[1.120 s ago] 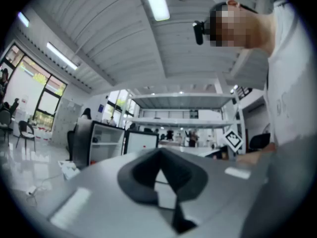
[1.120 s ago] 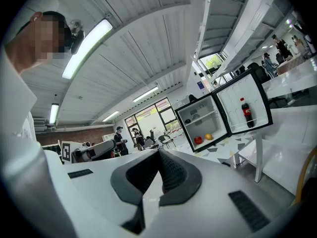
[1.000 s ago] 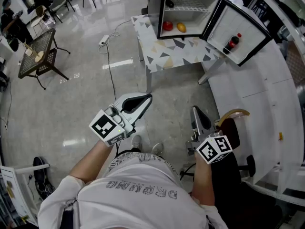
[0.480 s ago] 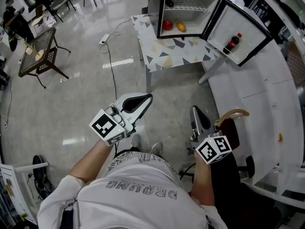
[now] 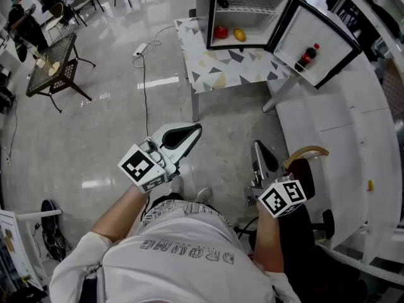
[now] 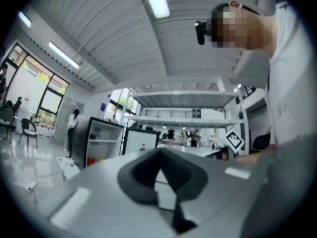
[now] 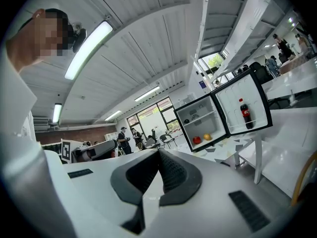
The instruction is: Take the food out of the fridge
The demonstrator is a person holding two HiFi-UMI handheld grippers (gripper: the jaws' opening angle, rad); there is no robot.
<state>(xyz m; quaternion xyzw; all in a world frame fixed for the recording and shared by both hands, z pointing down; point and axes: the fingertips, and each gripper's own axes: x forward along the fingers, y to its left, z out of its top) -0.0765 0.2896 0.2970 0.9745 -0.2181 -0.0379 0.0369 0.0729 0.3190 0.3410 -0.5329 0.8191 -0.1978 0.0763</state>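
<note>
The small black fridge (image 5: 243, 5) stands open on a patterned table (image 5: 227, 68), far ahead of both grippers. On its floor lie a red apple (image 5: 220, 31) and a yellow-orange fruit (image 5: 239, 35). A cola bottle (image 5: 307, 55) stands in the open door (image 5: 315, 40). My left gripper (image 5: 194, 130) is held level at waist height, its jaws together and empty. My right gripper (image 5: 257, 146) is shut and empty too. In the right gripper view the fridge (image 7: 203, 120), apple (image 7: 197, 140), fruit (image 7: 207, 137) and bottle (image 7: 242, 114) show beyond the shut gripper (image 7: 159, 151). The left gripper view shows the fridge (image 6: 101, 143) past the left gripper (image 6: 159, 151).
A white counter (image 5: 353, 125) runs along the right. A dark chair (image 5: 309, 172) stands by my right hand. A power strip and cable (image 5: 140, 49) lie on the glossy floor. A black mesh table (image 5: 50, 68) and seated people are at far left.
The floor and the person's shoes have slid a little in the head view. Both grippers keep the same pose, shut and empty.
</note>
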